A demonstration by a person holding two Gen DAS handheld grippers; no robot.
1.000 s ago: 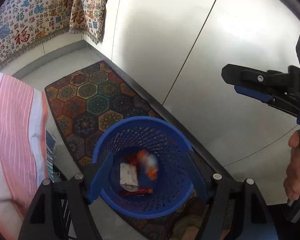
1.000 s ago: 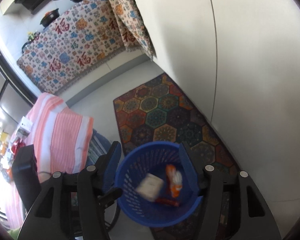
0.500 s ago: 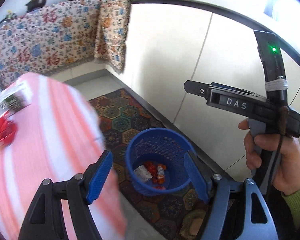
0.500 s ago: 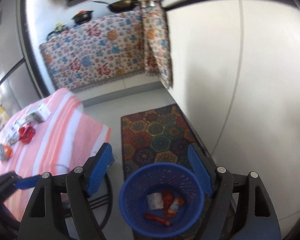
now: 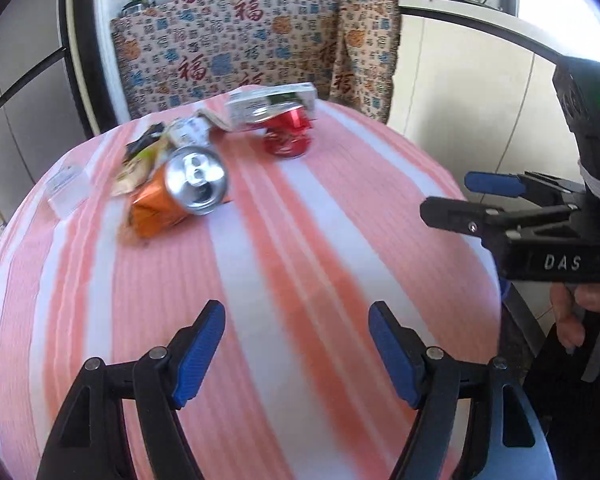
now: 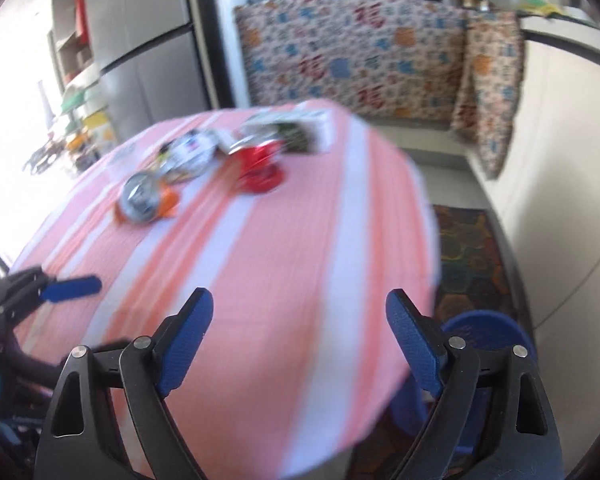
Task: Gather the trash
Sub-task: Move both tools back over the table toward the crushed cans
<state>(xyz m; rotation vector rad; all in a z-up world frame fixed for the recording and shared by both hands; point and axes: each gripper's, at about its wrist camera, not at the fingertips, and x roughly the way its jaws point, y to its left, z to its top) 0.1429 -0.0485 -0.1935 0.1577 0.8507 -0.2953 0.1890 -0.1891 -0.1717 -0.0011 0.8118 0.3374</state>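
Trash lies at the far side of the pink-striped table [image 5: 300,280]: a crushed orange can [image 5: 176,196], a crushed red can [image 5: 286,130], a white-and-green carton [image 5: 272,102] and crumpled wrappers [image 5: 148,156]. My left gripper [image 5: 296,348] is open and empty above the table's near part. My right gripper [image 6: 300,340] is open and empty over the table's right side; it also shows in the left wrist view [image 5: 492,196]. The same cans show blurred in the right wrist view, orange [image 6: 144,200] and red [image 6: 260,166]. The blue trash basket [image 6: 488,328] stands on the floor at the right.
A patterned rug [image 6: 468,256] lies on the floor by the white cabinets [image 6: 560,160]. A cloth-covered counter [image 5: 240,48] with pots stands behind the table. A grey fridge [image 6: 148,60] is at the left.
Both grippers have swung up and left from over the blue basket to over the table. The trash on the table has come into view; both stay open and empty.
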